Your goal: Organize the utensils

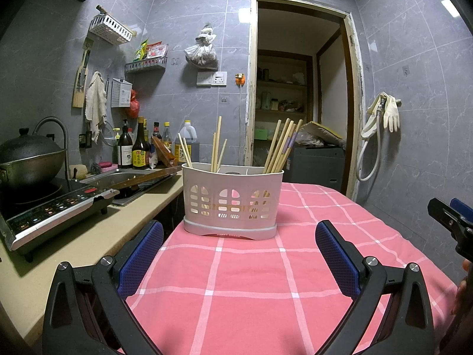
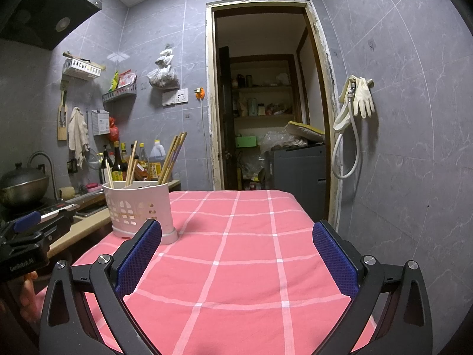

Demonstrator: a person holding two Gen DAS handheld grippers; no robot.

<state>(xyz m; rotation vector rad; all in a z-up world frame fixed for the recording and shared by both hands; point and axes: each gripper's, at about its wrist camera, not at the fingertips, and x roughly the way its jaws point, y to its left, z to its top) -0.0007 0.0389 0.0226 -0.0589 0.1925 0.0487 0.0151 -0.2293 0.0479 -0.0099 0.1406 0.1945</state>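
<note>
Tipping risk: the caddy [image 1: 232,201] is standing near the table's far left edge, beside the counter [image 1: 88,236]; I judge a sideways knock from a finger is liable to be pushing it off the cloth [image 1: 236,281].
Scatter risk: the chopsticks [image 1: 282,146] are leaning loosely at different angles, so a tug on one is likely to be dragging its neighbours out or rocking the light caddy.
Slip risk: the sticks are thin and smooth; a pinch off-centre is probably going to be letting one swivel.
Left gripper [image 1: 239,254]: hovering low over the cloth, jaws spread wide, holding nothing, facing the caddy.
Right gripper [image 2: 236,254]: also gaping and carrying nothing, sitting to the right of the caddy.
Caddy look: white slotted plastic, upright on a grey base, divided into compartments.
Chopsticks look: pale wood, standing in three clumps, the thickest bunch fanning out at the right end in the left view.
Place: the caddy is resting on the pink checked cloth, just ahead of the left gripper.
</note>
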